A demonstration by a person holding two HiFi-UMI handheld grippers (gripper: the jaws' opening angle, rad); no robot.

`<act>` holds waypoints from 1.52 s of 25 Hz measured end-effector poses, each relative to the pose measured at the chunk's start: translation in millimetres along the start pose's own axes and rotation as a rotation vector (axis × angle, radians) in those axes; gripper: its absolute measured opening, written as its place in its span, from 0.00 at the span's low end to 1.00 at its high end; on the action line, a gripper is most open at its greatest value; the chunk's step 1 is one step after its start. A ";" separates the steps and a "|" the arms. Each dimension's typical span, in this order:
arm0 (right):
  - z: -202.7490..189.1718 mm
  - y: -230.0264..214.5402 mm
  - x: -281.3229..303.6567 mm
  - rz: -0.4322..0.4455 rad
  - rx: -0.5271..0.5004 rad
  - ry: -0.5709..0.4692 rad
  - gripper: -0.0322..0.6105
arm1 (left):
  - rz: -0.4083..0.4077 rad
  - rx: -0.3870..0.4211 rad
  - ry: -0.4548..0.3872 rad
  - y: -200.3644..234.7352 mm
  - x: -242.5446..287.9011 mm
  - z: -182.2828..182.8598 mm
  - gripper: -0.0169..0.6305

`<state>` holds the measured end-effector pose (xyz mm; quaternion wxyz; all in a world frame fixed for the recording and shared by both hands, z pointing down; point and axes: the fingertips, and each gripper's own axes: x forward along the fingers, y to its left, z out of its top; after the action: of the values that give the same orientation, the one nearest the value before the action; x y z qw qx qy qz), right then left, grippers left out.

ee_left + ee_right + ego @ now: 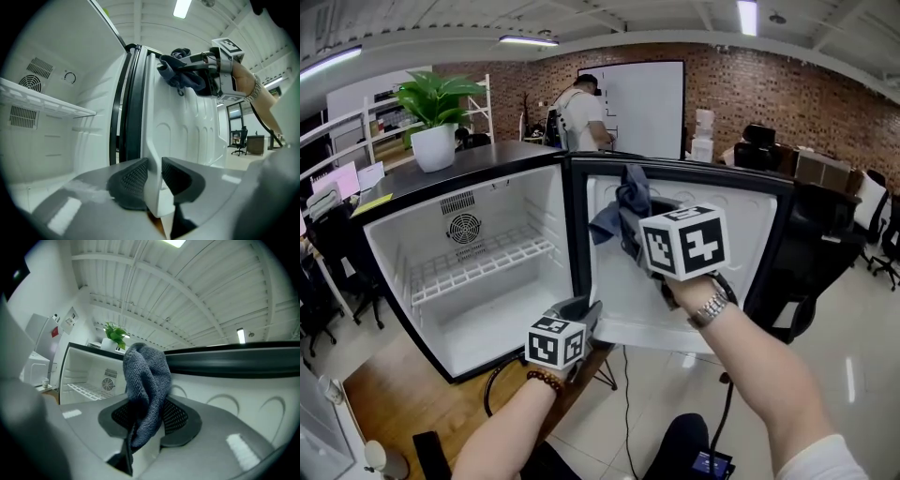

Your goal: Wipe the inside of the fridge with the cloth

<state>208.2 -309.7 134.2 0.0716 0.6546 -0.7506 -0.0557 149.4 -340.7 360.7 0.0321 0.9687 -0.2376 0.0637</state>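
Nubby blue-grey cloth (146,380), bunched with its long axis upright, is clenched in the right gripper (149,416) against the upper far part of the smooth white fridge door (748,234). The left gripper (154,180) clamps that door's near lower edge.

The head view looks from above, forward and down, onto the open fridge (394,253) and its door (623,311), both near. The left gripper view sits low, hard against the door's bottom edge, facing up along the liner to the cloth (180,77) (which the head view also catches). The right gripper view, close under the door's top, faces sideways into the cabinet. All three share the wire shelf (478,267) and fan grille (463,228).
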 end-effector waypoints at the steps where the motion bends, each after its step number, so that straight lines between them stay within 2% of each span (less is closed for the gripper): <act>1: -1.0 -4.7 -3.7 -0.008 0.008 -0.002 0.26 | 0.001 0.001 0.000 -0.1 -0.1 0.0 0.19; 10: -11.2 -44.6 -38.6 -0.079 0.046 -0.013 0.25 | 0.009 -0.012 -0.009 -0.4 1.7 0.4 0.19; 30: -42.8 -168.0 -120.1 -0.293 0.130 0.011 0.25 | 0.029 -0.060 -0.035 -1.0 6.5 1.3 0.19; 38: -45.8 -182.3 -136.5 -0.330 0.135 0.009 0.25 | 0.040 -0.067 -0.045 -1.4 7.1 1.4 0.19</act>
<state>412.3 -199.0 142.3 0.0207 0.7723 -0.6348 -0.0132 156.5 -342.8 360.3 0.0580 0.9633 -0.2597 0.0346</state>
